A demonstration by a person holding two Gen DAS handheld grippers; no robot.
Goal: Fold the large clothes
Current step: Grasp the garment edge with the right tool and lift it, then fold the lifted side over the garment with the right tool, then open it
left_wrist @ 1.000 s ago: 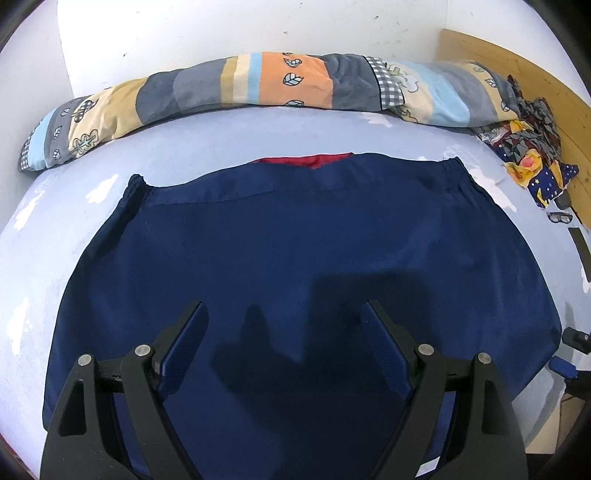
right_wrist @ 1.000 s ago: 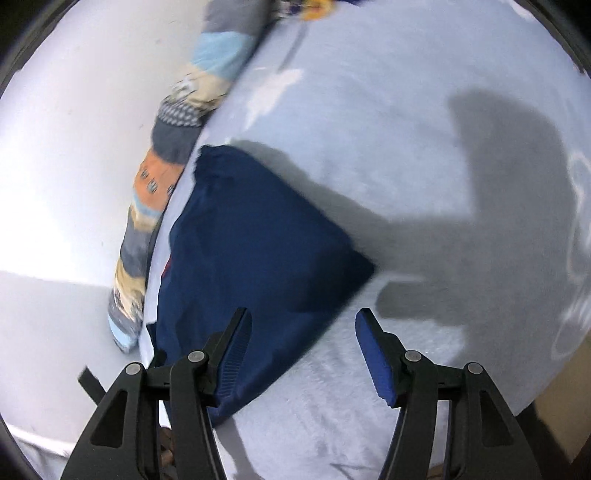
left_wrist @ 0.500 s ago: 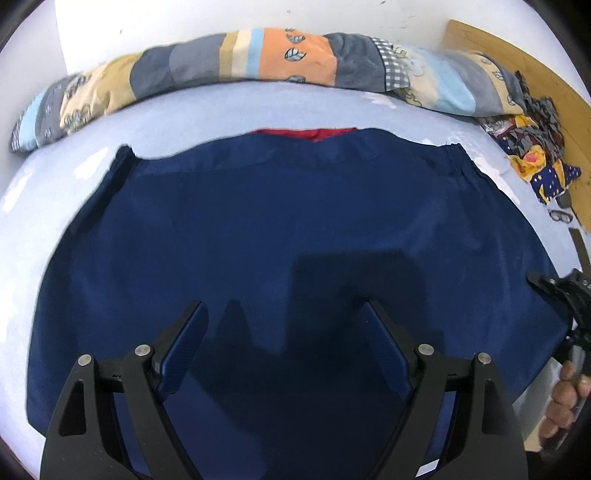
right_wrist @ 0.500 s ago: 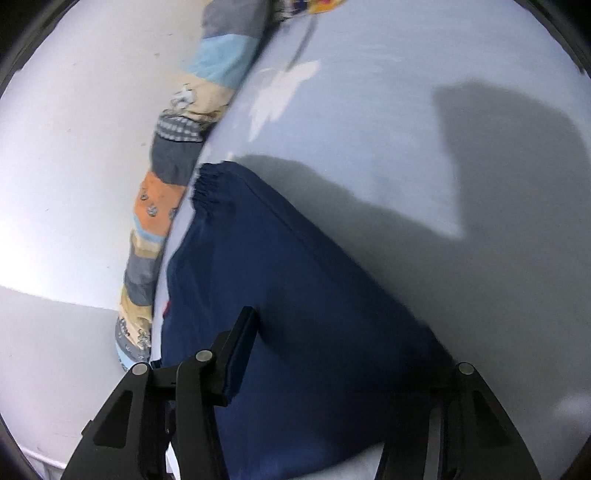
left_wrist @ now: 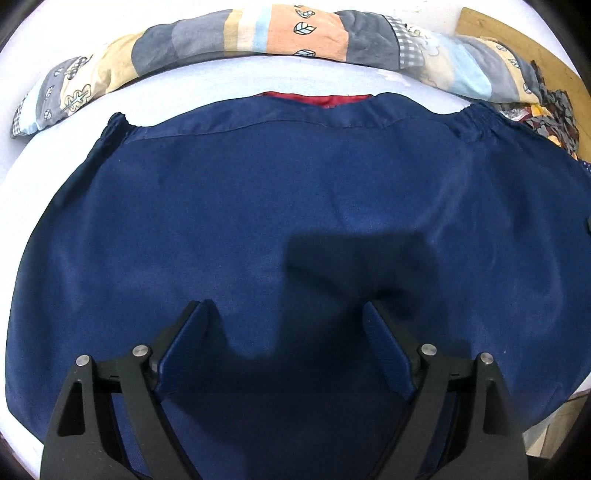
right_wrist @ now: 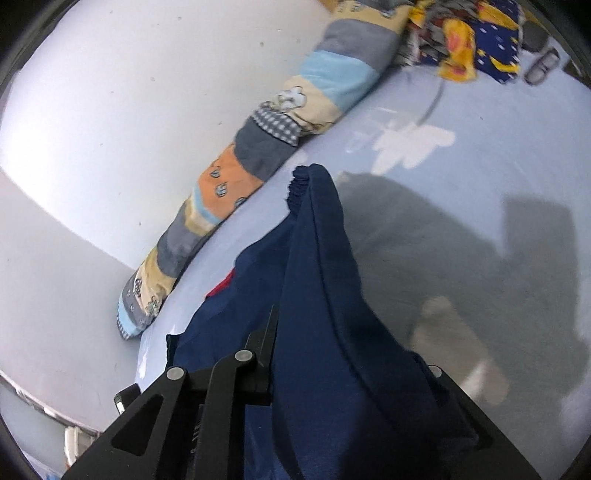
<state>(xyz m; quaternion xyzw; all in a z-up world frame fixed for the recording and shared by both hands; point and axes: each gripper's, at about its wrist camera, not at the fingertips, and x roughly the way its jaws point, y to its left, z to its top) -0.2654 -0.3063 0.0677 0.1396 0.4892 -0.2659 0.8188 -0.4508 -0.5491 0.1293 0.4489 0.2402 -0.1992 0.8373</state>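
A large navy garment (left_wrist: 295,192) lies spread flat on the pale blue bed sheet (left_wrist: 221,85), its elastic waistband at the far side with a red lining (left_wrist: 317,99) showing. My left gripper (left_wrist: 290,314) hovers open just above the near part of the cloth, nothing between its fingers. In the right wrist view the garment's side edge (right_wrist: 325,295) is pulled up off the sheet in a ridge. It runs between the jaws of my right gripper (right_wrist: 351,350), which are closing on it. The cloth covers the right finger.
A rolled patchwork quilt (left_wrist: 295,29) lies along the white wall at the far side of the bed. A heap of coloured clothes (right_wrist: 472,48) and a pair of glasses (right_wrist: 541,66) sit at the far right by a wooden headboard (left_wrist: 517,40).
My right gripper slid onto the garment's side edge, closed over it and raised it off the sheet while rolling. My left gripper sank closer to the cloth.
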